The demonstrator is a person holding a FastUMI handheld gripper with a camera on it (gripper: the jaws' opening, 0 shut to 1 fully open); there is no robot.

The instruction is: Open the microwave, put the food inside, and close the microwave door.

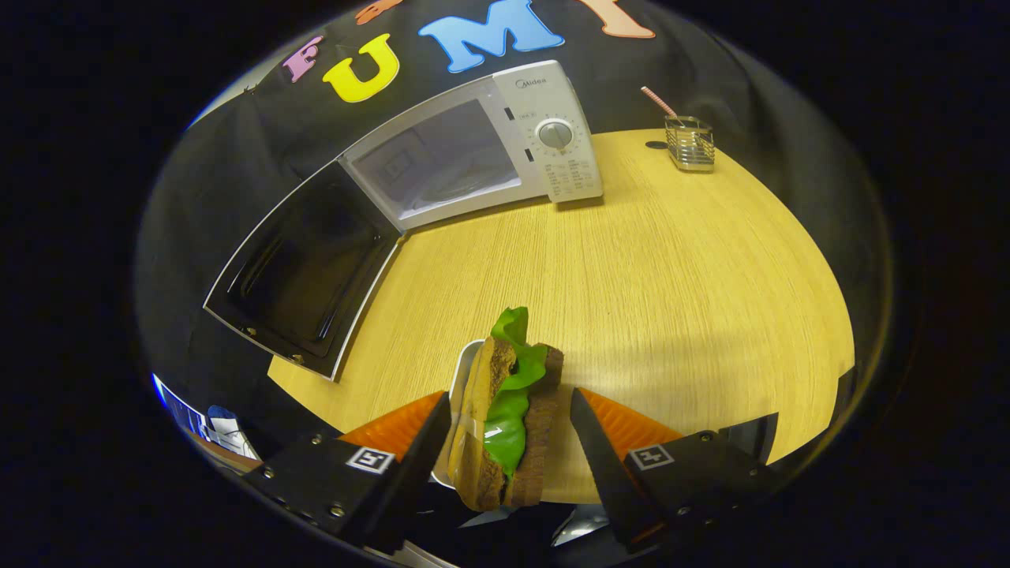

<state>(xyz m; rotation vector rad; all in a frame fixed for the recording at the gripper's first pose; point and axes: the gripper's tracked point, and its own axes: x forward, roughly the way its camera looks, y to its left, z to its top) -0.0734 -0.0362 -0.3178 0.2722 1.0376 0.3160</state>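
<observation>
Sandwich (505, 418) sits upright btwn the two fingers of the claw (505, 461), bread slices standing on edge w/ green lettuce poking out the top. Left finger (414, 461) looks to be against the near slice; right finger (596, 457) shows a sliver of table btwn it and the far slice, so can't tell if the claw is truly clenched on it or only cradling it. A white plate (460, 379) edge peeks out just behind the sandwich on the left finger's side.

Long axis of the sandwich runs straight ahead along the fingers. Microwave (473, 150) stands well beyond, ahead and off to the left, across bare wooden table (671, 276). Its door (304, 276) hangs wide open toward the left, cavity exposed. Coming move, by my read: carry fwd and left into that opening. Wire holder (690, 143) w/ a pink straw (657, 102) stands far right, well clear.
</observation>
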